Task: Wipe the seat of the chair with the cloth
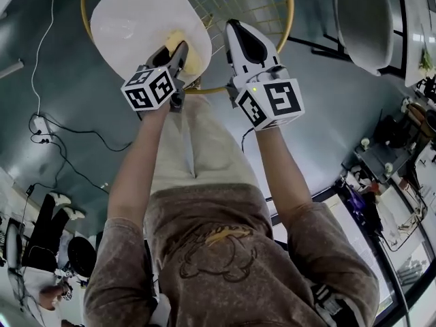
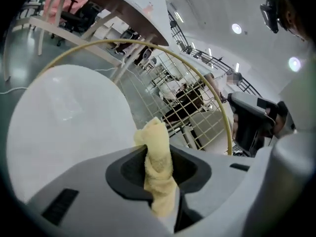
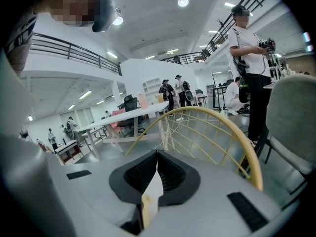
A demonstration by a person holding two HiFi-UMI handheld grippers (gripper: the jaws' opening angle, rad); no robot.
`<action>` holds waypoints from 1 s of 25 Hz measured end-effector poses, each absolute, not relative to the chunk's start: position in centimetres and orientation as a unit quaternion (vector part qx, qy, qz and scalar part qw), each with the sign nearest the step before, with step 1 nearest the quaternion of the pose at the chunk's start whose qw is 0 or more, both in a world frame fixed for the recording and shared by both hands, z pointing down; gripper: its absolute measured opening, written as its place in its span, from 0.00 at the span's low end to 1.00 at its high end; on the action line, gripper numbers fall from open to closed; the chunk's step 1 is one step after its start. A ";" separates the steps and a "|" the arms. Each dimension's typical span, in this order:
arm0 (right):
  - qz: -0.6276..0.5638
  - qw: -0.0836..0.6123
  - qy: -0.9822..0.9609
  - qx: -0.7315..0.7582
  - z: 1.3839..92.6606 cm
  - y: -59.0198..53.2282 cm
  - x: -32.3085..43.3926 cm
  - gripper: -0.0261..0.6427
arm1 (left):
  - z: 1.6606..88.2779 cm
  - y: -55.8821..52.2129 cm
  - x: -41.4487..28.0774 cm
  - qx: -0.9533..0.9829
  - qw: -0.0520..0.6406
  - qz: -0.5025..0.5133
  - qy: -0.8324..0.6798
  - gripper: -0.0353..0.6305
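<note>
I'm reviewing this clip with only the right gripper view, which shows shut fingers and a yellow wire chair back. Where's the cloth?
Observer: The left gripper has it. Its fingers are shut on the yellow cloth.
Reviewer: Is it on the seat?
Observer: In the head view the cloth sits over the edge of the white seat nearest the person. I can't confirm contact.
Reviewer: And the right gripper?
Observer: The right gripper is off the seat, to its right, over the wire back.
</note>
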State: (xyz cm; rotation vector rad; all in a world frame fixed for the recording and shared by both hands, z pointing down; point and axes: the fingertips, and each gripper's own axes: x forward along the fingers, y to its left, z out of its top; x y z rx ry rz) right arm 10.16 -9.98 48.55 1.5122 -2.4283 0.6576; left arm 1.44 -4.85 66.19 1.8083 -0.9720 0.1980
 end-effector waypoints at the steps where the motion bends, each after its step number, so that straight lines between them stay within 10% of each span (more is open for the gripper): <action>1: 0.224 0.102 -0.822 0.514 48.5 -9.9 10.4 0.08 | 66.1 -5.1 2.7 0.756 0.519 0.079 -0.391 0.22; 25: 0.243 0.099 -0.823 0.503 49.2 -9.6 11.3 0.08 | 72.8 -2.7 4.2 0.743 0.543 0.193 -0.340 0.22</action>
